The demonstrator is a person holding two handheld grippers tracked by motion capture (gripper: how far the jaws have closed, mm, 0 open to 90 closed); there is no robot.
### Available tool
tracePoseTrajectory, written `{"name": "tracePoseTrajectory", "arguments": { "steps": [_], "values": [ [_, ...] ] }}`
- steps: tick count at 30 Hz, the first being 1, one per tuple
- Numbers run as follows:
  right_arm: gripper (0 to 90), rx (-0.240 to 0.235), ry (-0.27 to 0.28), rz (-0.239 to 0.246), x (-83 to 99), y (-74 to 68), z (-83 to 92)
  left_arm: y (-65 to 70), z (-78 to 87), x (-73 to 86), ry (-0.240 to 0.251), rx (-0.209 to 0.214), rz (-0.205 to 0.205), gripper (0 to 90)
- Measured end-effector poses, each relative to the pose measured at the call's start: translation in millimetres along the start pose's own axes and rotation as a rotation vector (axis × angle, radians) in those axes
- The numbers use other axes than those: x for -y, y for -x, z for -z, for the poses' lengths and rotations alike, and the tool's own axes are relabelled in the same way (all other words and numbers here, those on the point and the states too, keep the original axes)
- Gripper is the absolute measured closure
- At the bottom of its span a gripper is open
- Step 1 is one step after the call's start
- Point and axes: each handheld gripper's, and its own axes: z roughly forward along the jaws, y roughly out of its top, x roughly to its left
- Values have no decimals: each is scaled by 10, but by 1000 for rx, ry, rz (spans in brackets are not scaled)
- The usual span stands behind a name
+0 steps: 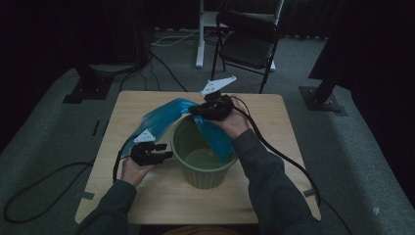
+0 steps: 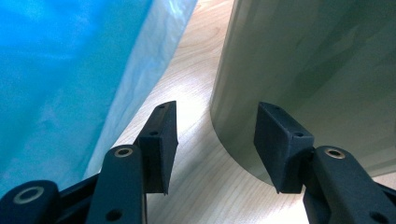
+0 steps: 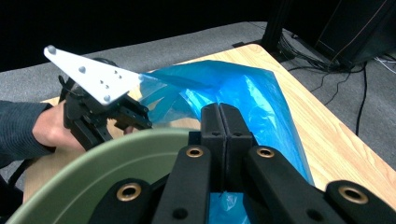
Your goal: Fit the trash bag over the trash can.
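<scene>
Blue bag [image 1: 166,115]: draped over green bin [image 1: 201,172] far rim, mid-tabletop [image 1: 147,196], trailing toward left edge | right gripper [image 1: 195,111]: jaws pinching bag at rim | left gripper [image 1: 169,154]: jaws spread, beside bin wall.

Dark grey long sleeves [image 1: 264,171], black claws with brass-ringed screws [image 3: 194,152], white three-cornered plates [image 1: 218,85], trailing black cables [image 1: 284,156]

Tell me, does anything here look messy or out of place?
Only the blue plastic bag: one part hangs inside the green bin, pinched by the right gripper, while the rest trails over the rim onto the table. Nothing looks spilled or broken.
</scene>
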Motion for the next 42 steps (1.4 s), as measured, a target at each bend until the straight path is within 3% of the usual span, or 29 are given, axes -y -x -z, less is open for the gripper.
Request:
{"name": "tracePoseTrajectory", "arguments": {
  "steps": [10, 24, 37, 42],
  "values": [
    [899, 8, 2, -21, 191, 30, 94, -2, 94, 2, 31, -27, 4, 499],
    [898, 1, 4, -33, 264, 46, 161, -33, 391, -10, 144, -119, 2, 503],
    [898, -9, 3, -52, 297, 74, 165, -7, 535, -27, 200, -133, 1, 509],
    [898, -11, -3, -51, 303, 72, 162, -21, 613, -33, 222, -186, 12, 522]
  ]
}}
